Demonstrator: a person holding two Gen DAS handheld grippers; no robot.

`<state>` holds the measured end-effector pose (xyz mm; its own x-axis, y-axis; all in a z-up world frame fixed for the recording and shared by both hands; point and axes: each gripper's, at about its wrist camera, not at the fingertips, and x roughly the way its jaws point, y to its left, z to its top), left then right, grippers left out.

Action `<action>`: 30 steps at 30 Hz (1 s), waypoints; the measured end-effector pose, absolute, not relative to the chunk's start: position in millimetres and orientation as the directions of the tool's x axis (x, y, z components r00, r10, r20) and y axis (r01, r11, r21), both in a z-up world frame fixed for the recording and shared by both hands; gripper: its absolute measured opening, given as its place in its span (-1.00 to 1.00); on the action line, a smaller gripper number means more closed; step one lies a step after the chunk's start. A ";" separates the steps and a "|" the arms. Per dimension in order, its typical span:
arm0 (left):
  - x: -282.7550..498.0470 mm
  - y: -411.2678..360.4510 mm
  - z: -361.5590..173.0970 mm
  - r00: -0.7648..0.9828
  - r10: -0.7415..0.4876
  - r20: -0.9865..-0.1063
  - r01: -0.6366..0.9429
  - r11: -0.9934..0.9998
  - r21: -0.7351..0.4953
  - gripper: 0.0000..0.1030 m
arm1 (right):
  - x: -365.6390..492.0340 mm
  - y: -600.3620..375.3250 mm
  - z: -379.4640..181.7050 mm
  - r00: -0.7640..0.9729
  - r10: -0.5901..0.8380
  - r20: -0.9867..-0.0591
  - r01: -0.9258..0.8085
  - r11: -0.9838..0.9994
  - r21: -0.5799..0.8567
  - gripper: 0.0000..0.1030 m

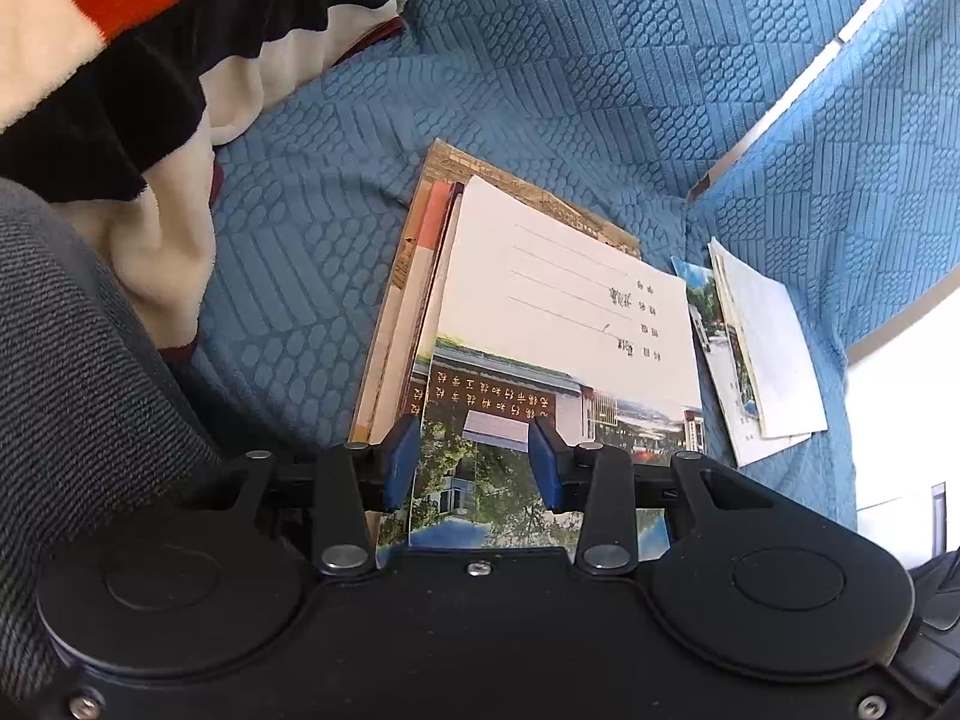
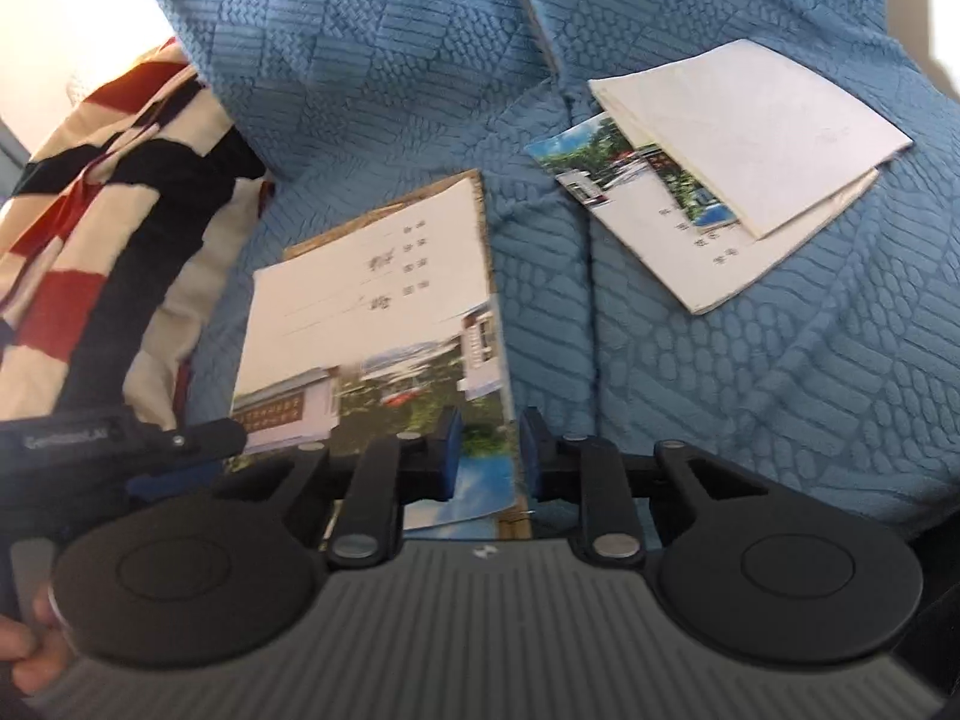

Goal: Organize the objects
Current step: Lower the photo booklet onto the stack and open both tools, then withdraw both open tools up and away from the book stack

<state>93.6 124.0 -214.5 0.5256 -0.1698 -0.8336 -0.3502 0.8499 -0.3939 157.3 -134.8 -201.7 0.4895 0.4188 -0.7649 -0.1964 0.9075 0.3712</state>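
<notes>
Notebooks (image 1: 564,324) with photo covers lie stacked on a blue textured sofa cover (image 1: 540,60), the top one a thin booklet with a white ruled panel and a school-gate picture. They look light, floppy and somewhat slick, so a pinch at the near edge or a corner seems the best hold; a single cover could bend or slide off the pile.

In the left wrist view the left gripper (image 1: 474,462) hangs over the near edge of the top booklet, its blue pads (image 1: 399,459) narrowly parted with the cover showing between them, not clearly pinched. In the right wrist view the right gripper (image 2: 486,456) sits at the stack's near right corner, fingers narrow, straddling the booklet's right edge; contact is unclear.

Farther right, well apart, lie two more booklets (image 2: 720,180), overlapping. A striped blanket (image 1: 120,30) lies at far left.
</notes>
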 end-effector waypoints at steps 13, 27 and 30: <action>94.7 119.4 -213.2 0.516 -0.158 -0.842 -0.344 0.862 -0.372 -0.29 | 158.2 -138.7 -200.2 0.474 0.428 -0.770 -0.193 0.903 0.383 -0.55; 87.1 106.5 -147.8 0.594 -0.196 -0.781 -0.260 0.872 -0.416 -0.28 | 140.0 -162.0 -105.6 0.600 0.464 -0.652 -0.274 0.885 0.377 -0.53; 85.0 97.5 -126.0 0.618 -0.171 -0.767 -0.224 0.897 -0.381 -0.28 | 134.0 -170.7 -84.9 0.630 0.463 -0.624 -0.277 0.884 0.377 -0.53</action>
